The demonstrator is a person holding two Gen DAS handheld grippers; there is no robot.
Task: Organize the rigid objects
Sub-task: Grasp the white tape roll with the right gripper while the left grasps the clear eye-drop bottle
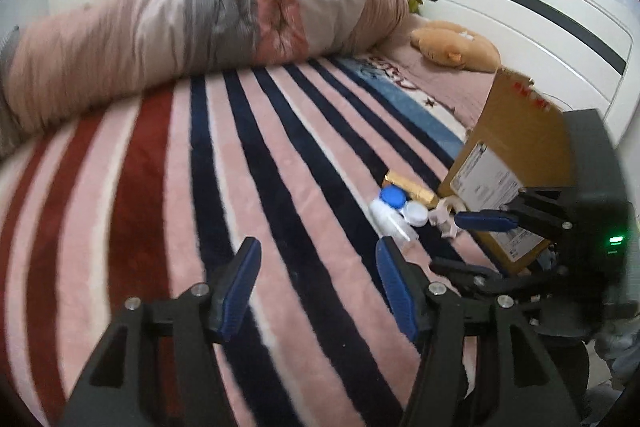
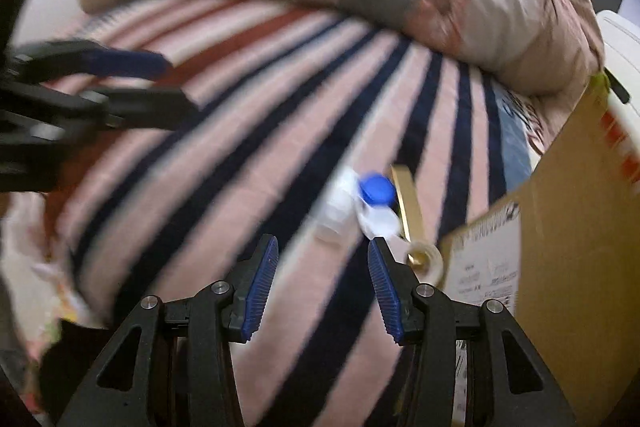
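Blue-padded fingers of the right gripper are seen spread wide, nothing held. Just ahead and slightly right, on the striped blanket, a small cluster is noted: white bottle, blue-capped lens case, gold bar with its long axis running away from the fingers, tape roll against the cardboard box. Left gripper is likewise wide and empty, cluster ahead to its right. Right gripper is judged nearer.
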